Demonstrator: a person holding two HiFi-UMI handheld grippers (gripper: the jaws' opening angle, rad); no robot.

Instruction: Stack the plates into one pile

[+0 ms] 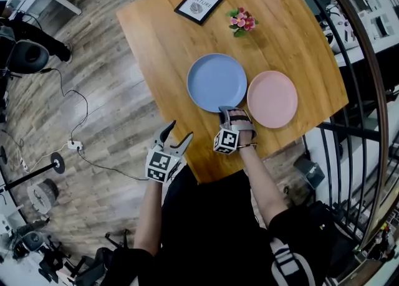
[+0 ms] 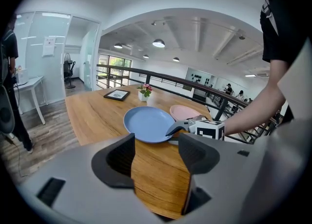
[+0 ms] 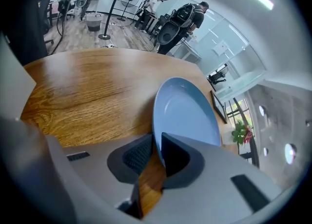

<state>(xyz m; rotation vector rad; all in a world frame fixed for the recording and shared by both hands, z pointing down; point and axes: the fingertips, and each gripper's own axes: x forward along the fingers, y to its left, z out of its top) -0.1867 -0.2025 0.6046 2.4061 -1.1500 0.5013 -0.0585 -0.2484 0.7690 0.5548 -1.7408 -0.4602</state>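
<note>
A blue plate (image 1: 217, 82) lies on the wooden table (image 1: 156, 35), with a pink plate (image 1: 272, 98) beside it to the right, close but apart. My right gripper (image 1: 225, 111) is at the blue plate's near rim. In the right gripper view the rim of the blue plate (image 3: 185, 113) sits pinched between the two pads of that gripper (image 3: 157, 147). My left gripper (image 1: 176, 135) hovers open at the table's near left edge, with nothing in it. The left gripper view shows its open jaws (image 2: 156, 154), the blue plate (image 2: 148, 124), the pink plate (image 2: 183, 112) and the right gripper (image 2: 178, 128).
A framed picture (image 1: 199, 4) and a small flower pot (image 1: 242, 21) stand at the table's far side. A dark railing (image 1: 368, 123) curves along the right. Cables and stands lie on the wooden floor at left (image 1: 68, 144).
</note>
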